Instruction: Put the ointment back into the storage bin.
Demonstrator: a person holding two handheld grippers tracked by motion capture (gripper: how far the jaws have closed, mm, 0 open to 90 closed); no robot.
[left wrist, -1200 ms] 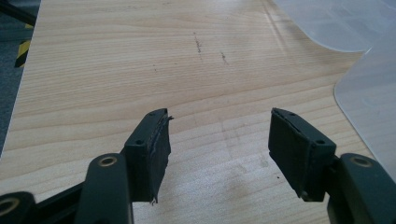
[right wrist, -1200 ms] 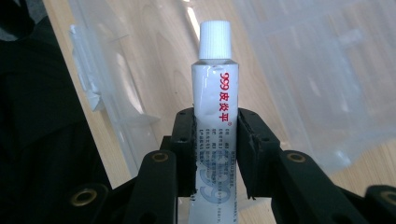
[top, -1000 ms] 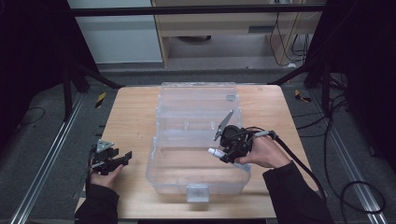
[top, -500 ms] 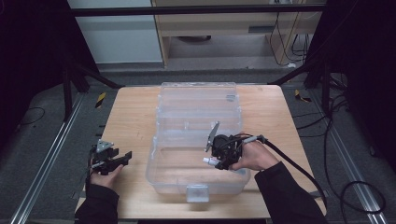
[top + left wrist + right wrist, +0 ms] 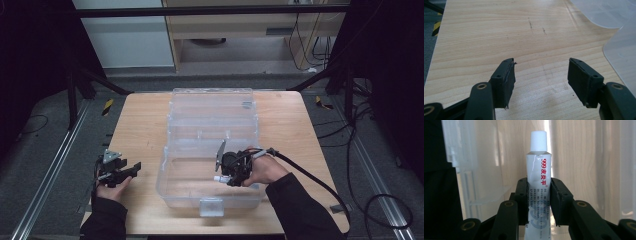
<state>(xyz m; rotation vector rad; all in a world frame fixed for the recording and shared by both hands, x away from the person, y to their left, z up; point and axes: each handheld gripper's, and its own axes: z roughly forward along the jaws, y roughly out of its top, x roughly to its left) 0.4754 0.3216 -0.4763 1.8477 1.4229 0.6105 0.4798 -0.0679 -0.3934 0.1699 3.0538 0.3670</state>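
Gripping a white ointment tube (image 5: 538,185) between the black fingers (image 5: 522,195) of the right gripper (image 5: 539,200), cap end pointing toward twelve o'clock in the right gripper view. Printed along the tube in red: "999" followed by Chinese characters; smaller dark print below, too fine to read. Capped in ribbed white. Held over the near compartment of a clear plastic box (image 5: 210,120) lying open at the middle of the wooden counter (image 5: 140,125), tube tip (image 5: 219,178) at about nine o'clock from the right gripper (image 5: 226,172). Resting at nine o'clock from the box, the left gripper (image 5: 131,169); fingers (image 5: 505,80) spread wide apart over bare wood, nothing between them, a corner of clear plastic at two o'clock.
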